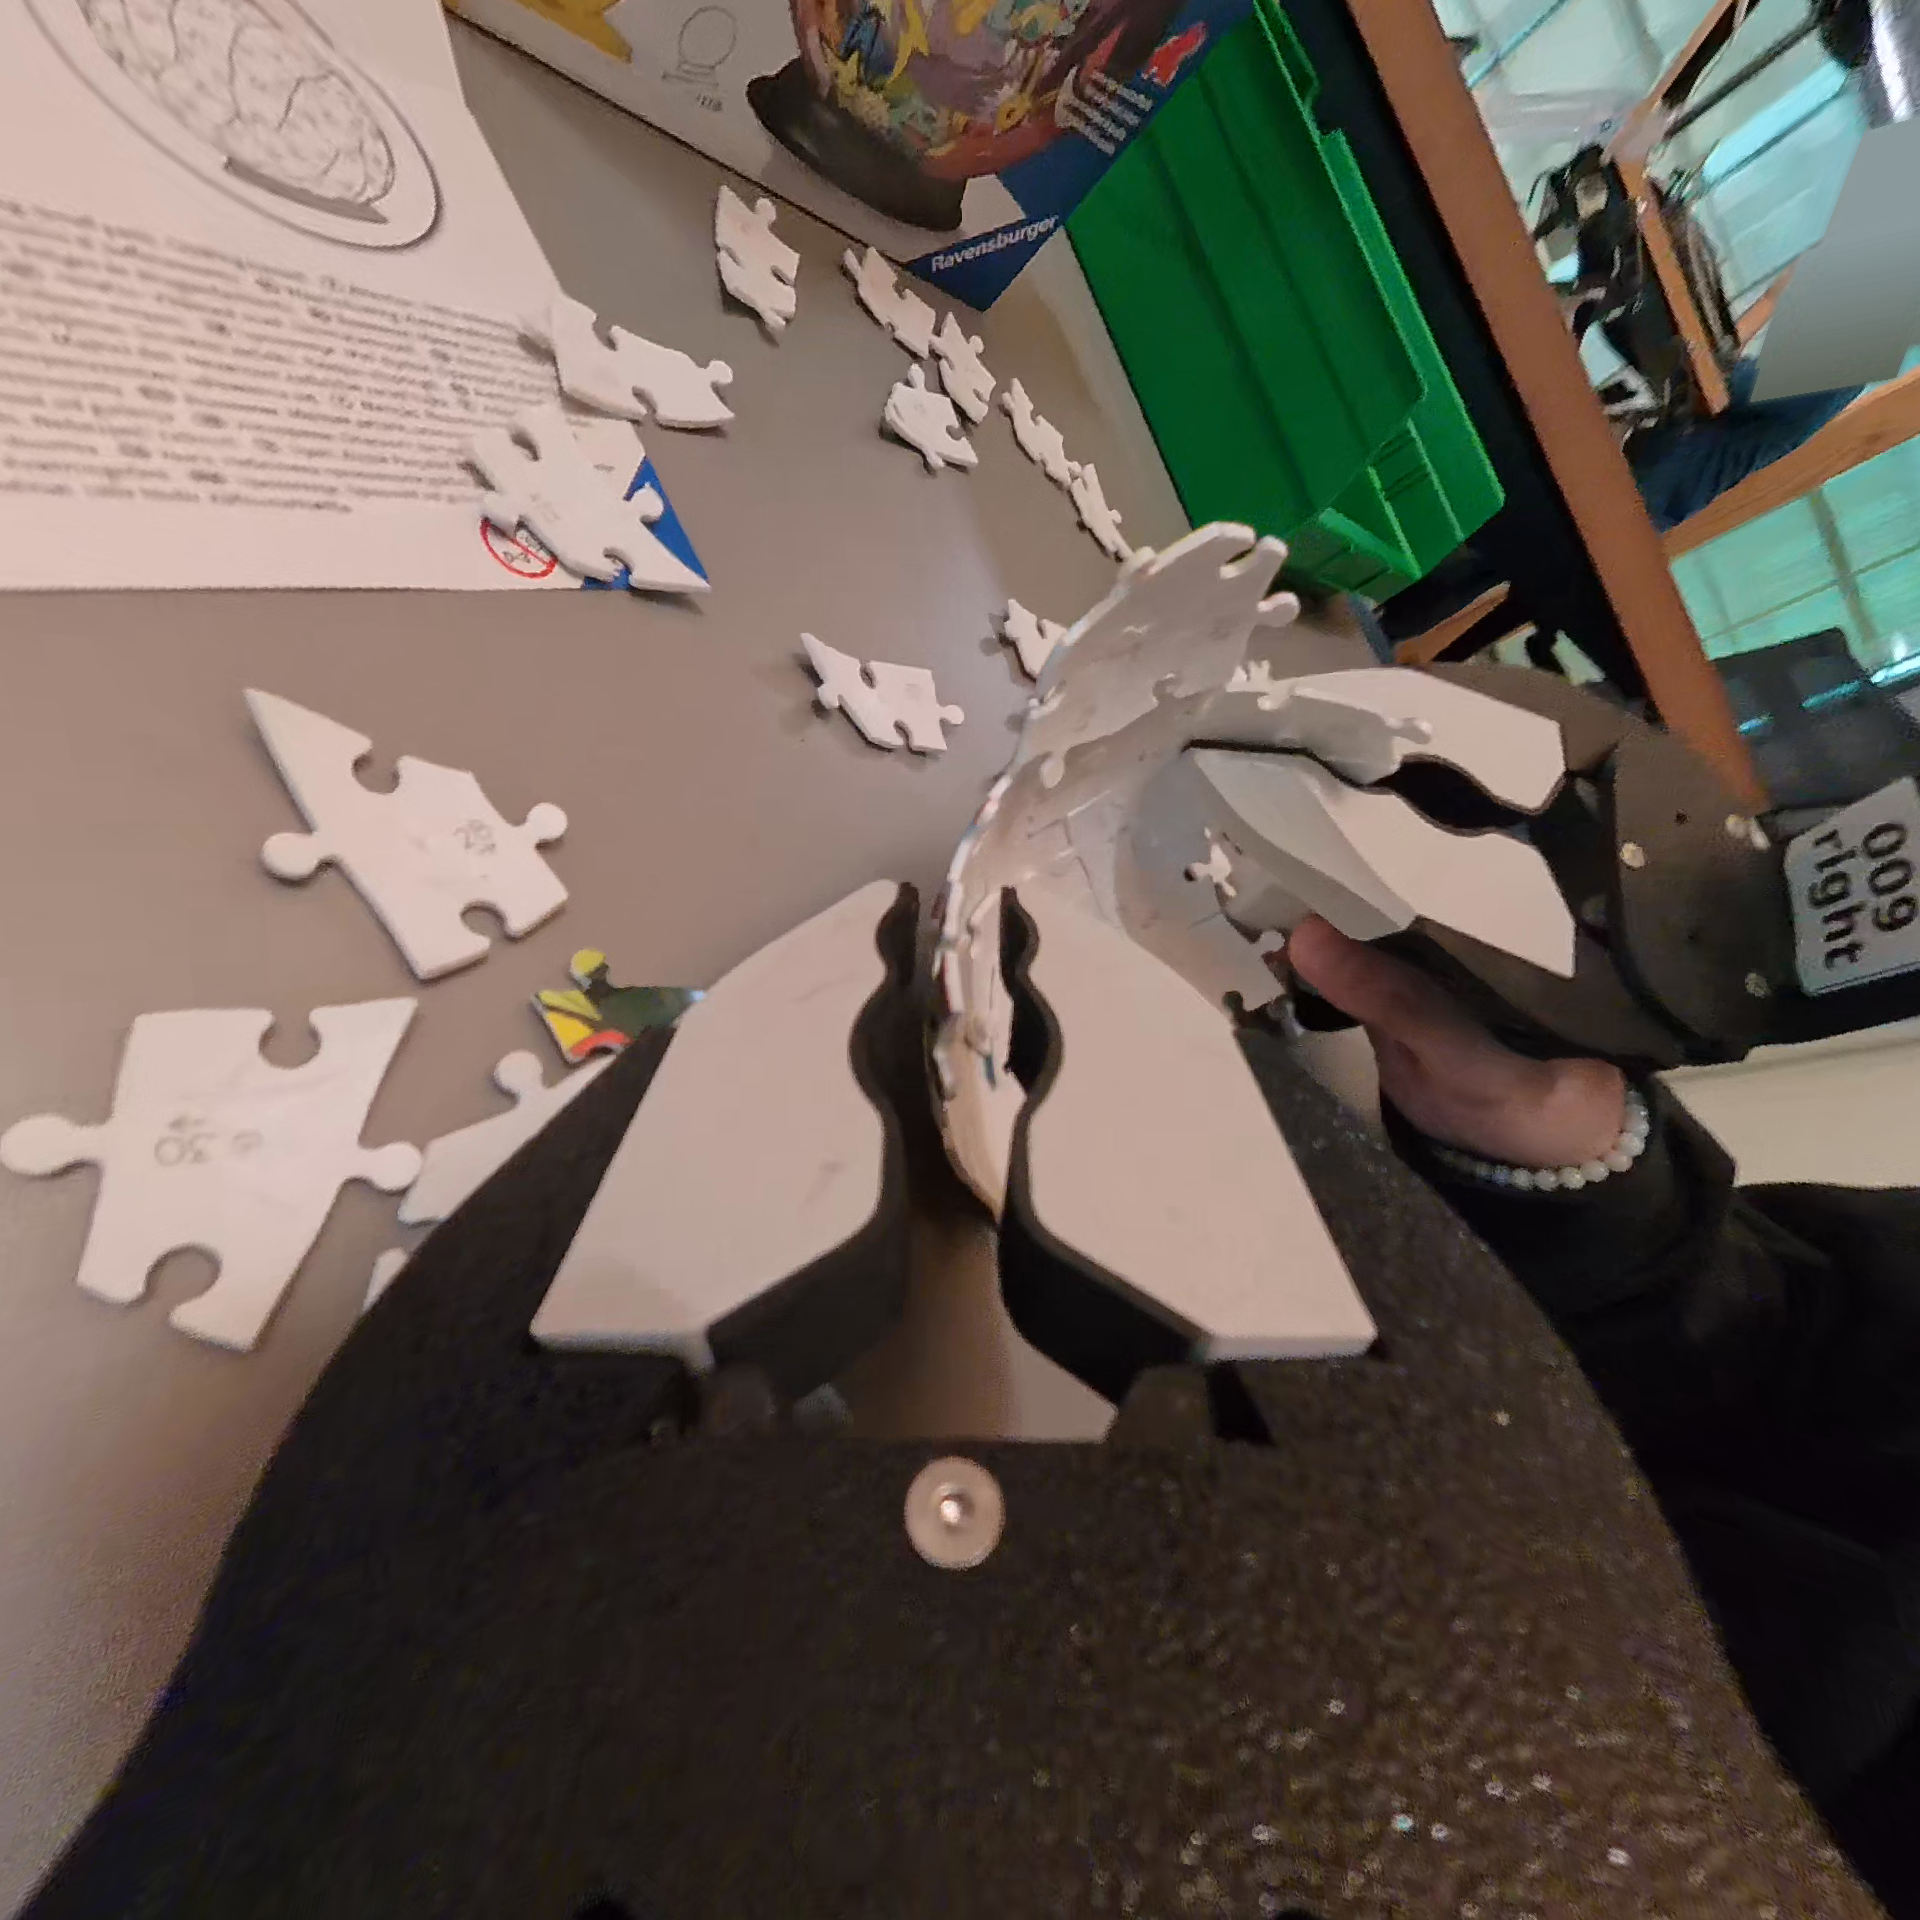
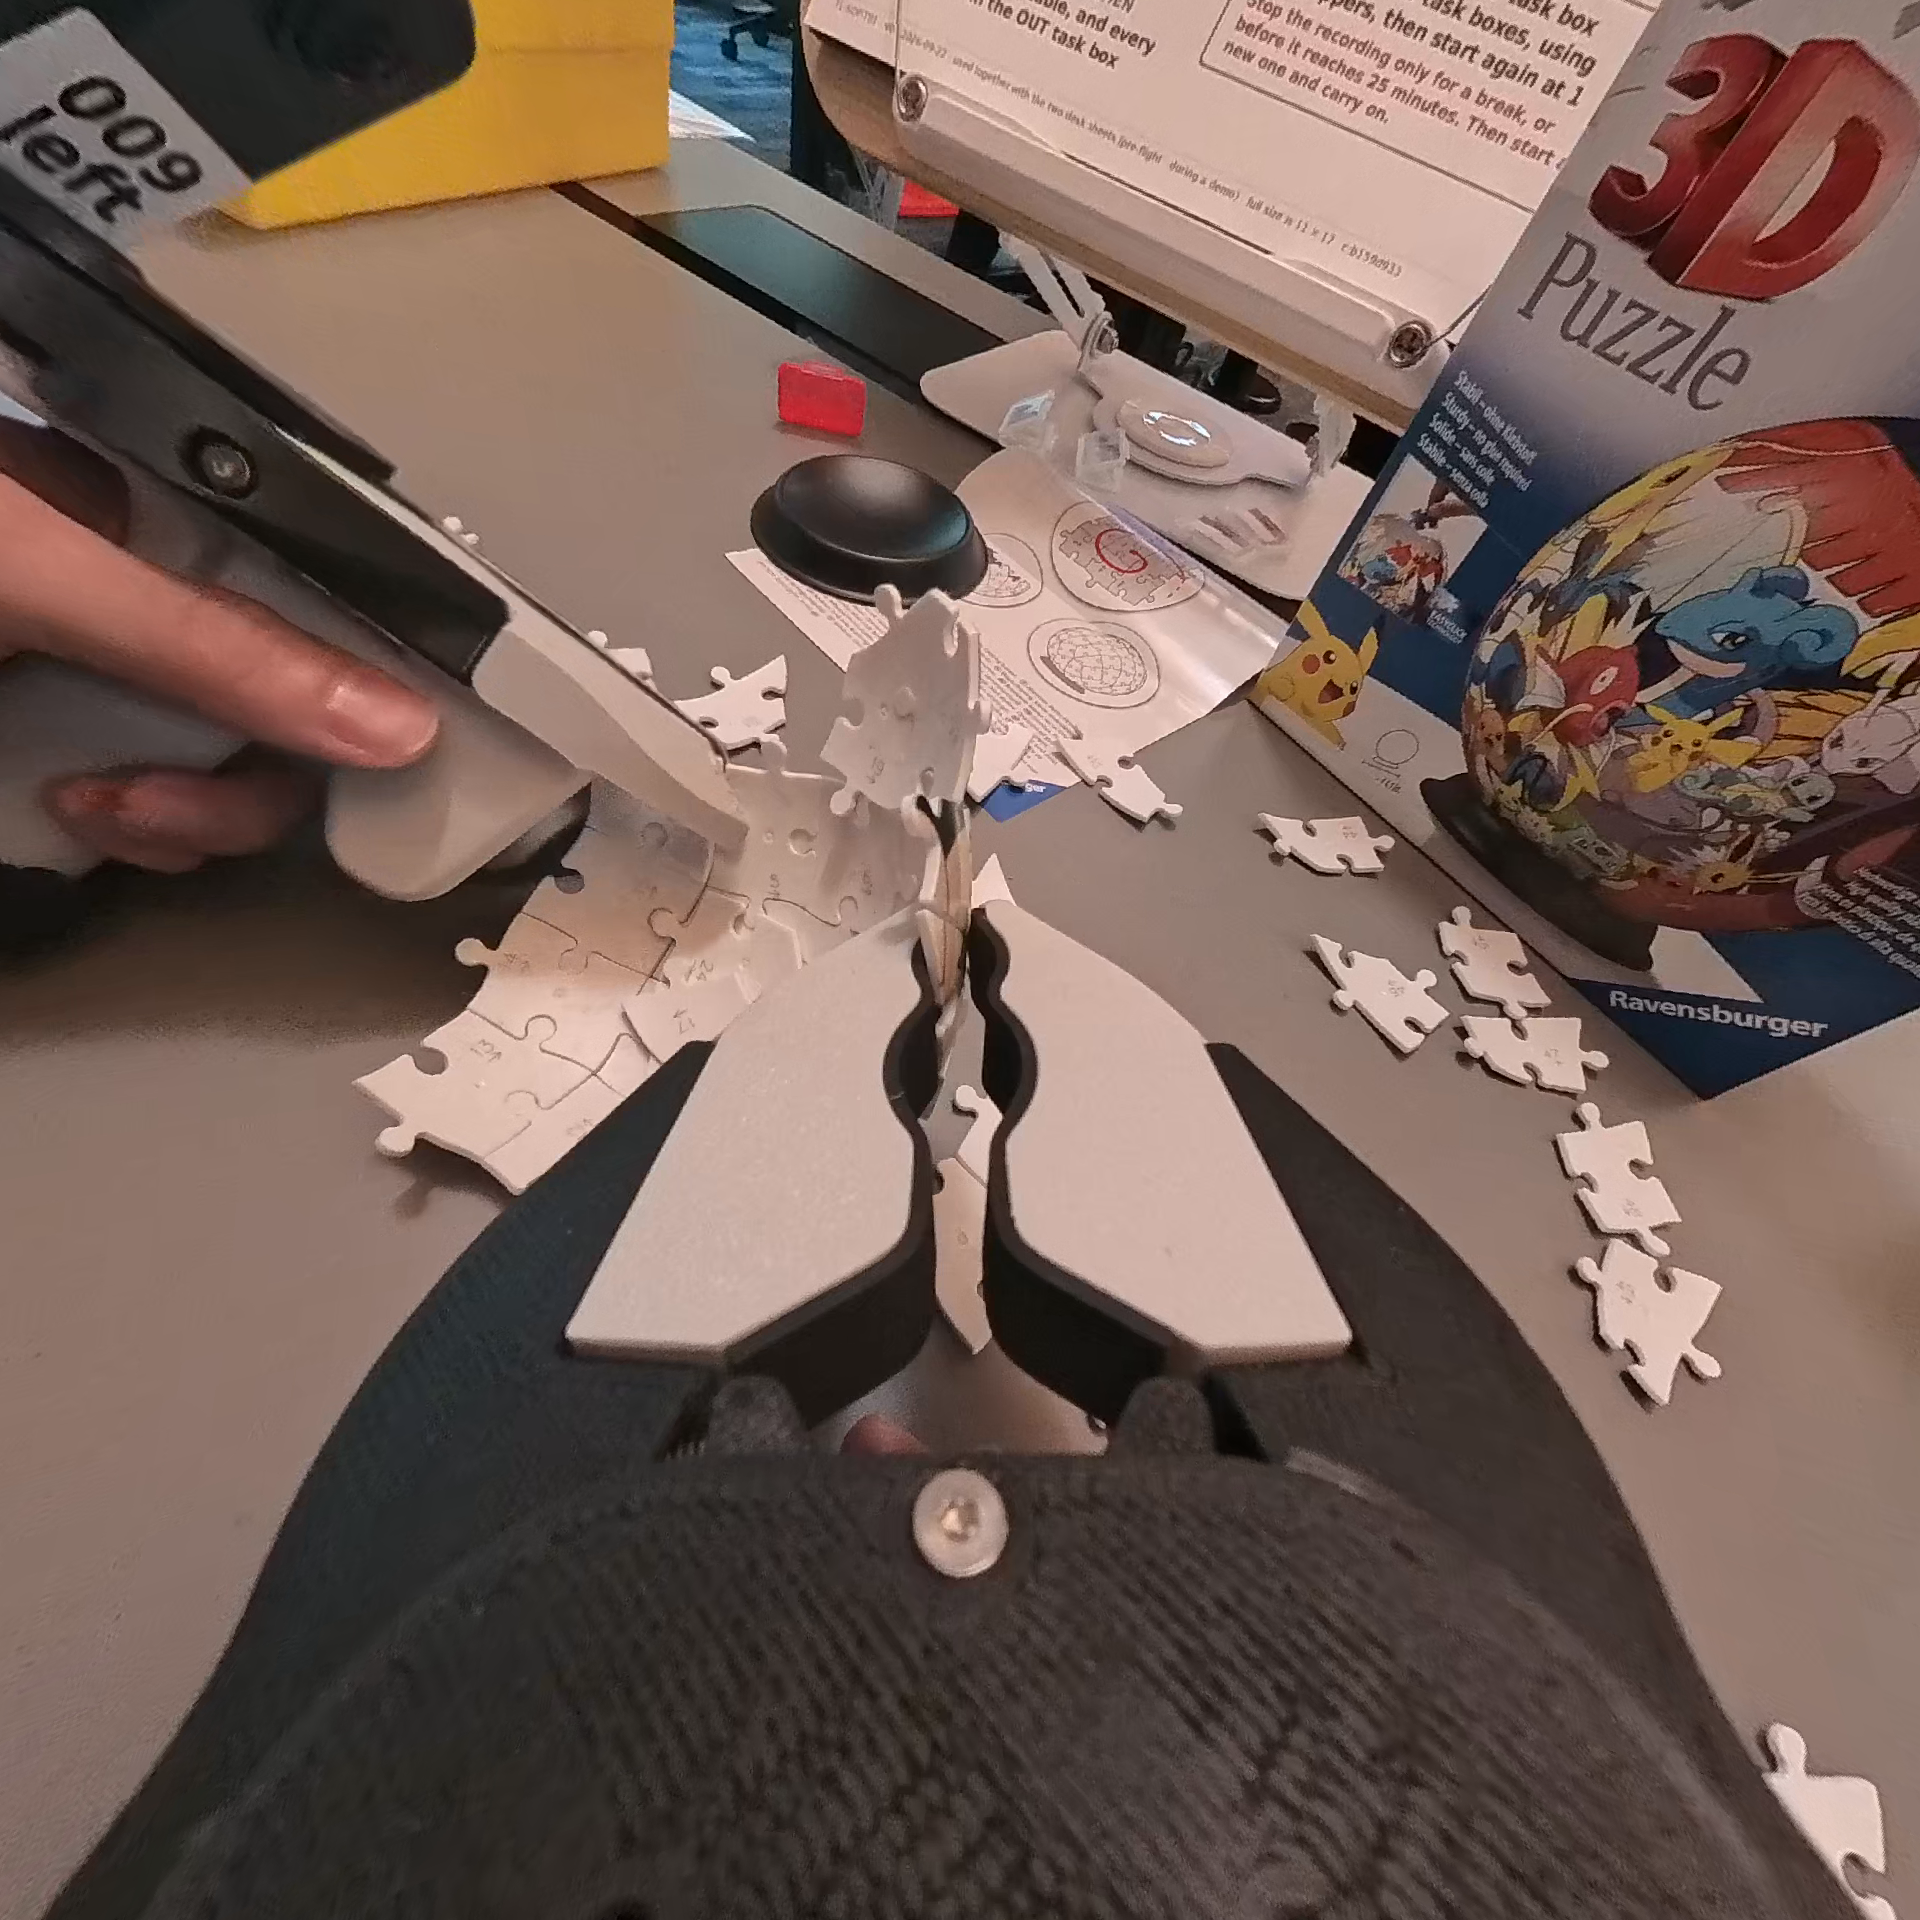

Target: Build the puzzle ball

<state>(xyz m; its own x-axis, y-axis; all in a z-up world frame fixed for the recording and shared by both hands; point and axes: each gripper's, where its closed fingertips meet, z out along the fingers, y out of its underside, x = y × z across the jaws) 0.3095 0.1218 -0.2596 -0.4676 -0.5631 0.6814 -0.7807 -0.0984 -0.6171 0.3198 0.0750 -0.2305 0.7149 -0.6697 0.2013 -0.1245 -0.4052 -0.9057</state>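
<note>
A partly built white curved puzzle shell (image 1: pixel 1122 665) hangs above the grey table (image 1: pixel 675 623) between both grippers. My left gripper (image 1: pixel 964 909) has the shell's edge between its fingers. Dark gaps show beside the edge, so the pads stand apart from it and the gripper is open. My right gripper (image 2: pixel 951 935) is shut on the shell's other edge (image 2: pixel 940 894). The joined pieces (image 2: pixel 582 966) spread to its left. In the left wrist view the right gripper (image 1: pixel 1247 748) clamps the shell from the right. In the right wrist view one left finger (image 2: pixel 623 748) lies over the shell.
Loose white pieces (image 1: pixel 416 842) (image 2: pixel 1382 987) lie about the table, and one coloured piece (image 1: pixel 603 1013). An instruction sheet (image 1: pixel 208 364), the puzzle box (image 2: pixel 1662 623), a green crate (image 1: pixel 1268 312), a black dish-shaped stand (image 2: pixel 868 525), a red block (image 2: pixel 821 397) and a yellow box (image 2: pixel 499 114) ring the area. The grippers' ends are close to 6 cm from one another. The red block (image 2: pixel 821 397) sits 25 cm or so from the ends of my left fingers.
</note>
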